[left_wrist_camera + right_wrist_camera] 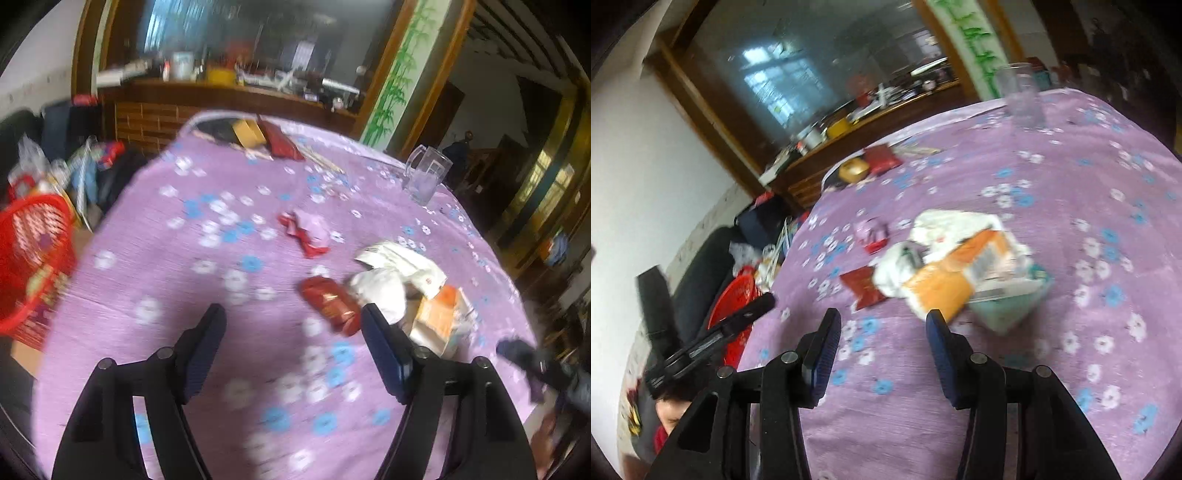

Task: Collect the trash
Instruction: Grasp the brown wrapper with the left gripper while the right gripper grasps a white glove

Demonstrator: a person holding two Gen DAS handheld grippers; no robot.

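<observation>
Trash lies on a purple flowered tablecloth (184, 258). A red snack wrapper (330, 304) lies just ahead of my open, empty left gripper (295, 317). Beside it are crumpled white paper (384, 284) and an orange-and-white carton (441, 317). A red-and-pink wrapper (310, 229) lies farther back. In the right wrist view my right gripper (882, 325) is open and empty, just short of the orange carton (945, 280), the white paper (897, 269) and the red wrapper (864, 286). The left gripper's finger (738, 321) shows at the left there.
A red basket (33, 254) stands off the table's left edge, also in the right wrist view (735, 295). A clear glass jug (424, 177) stands far right. A yellow box (247, 133) and red packet (280, 142) lie at the far edge. A cluttered wooden sideboard (221, 96) stands behind.
</observation>
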